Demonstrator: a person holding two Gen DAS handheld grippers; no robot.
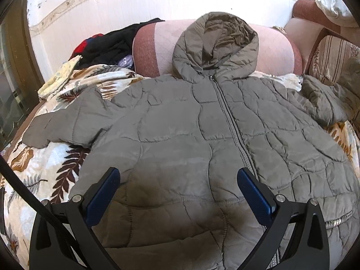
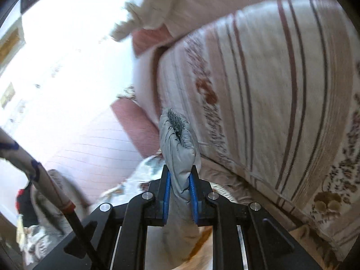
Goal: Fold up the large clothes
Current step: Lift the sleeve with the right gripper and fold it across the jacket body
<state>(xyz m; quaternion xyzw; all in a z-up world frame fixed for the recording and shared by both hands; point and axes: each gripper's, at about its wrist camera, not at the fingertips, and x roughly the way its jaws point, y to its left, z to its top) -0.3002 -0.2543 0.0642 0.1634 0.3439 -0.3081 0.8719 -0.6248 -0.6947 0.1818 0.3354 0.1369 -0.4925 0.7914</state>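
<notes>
A grey quilted hooded jacket (image 1: 202,130) lies spread front-up on a leaf-patterned blanket (image 1: 45,171), zip closed, hood (image 1: 216,45) resting against a pink sofa arm. Its left sleeve (image 1: 63,123) lies out flat; its right sleeve (image 1: 321,99) bends at the far right. My left gripper (image 1: 178,175) is open and empty, hovering above the jacket's lower front. My right gripper (image 2: 180,175) is shut on the grey sleeve cuff (image 2: 177,139), which sticks up between the blue pads and is lifted off the blanket beside a striped cushion (image 2: 270,90).
A pile of black and red clothes (image 1: 108,45) sits at the back left. The pink sofa arm (image 1: 162,45) and the striped cushion (image 1: 333,60) border the blanket at back and right. A white cloth (image 1: 333,6) hangs on the sofa top. The right wrist view is blurred.
</notes>
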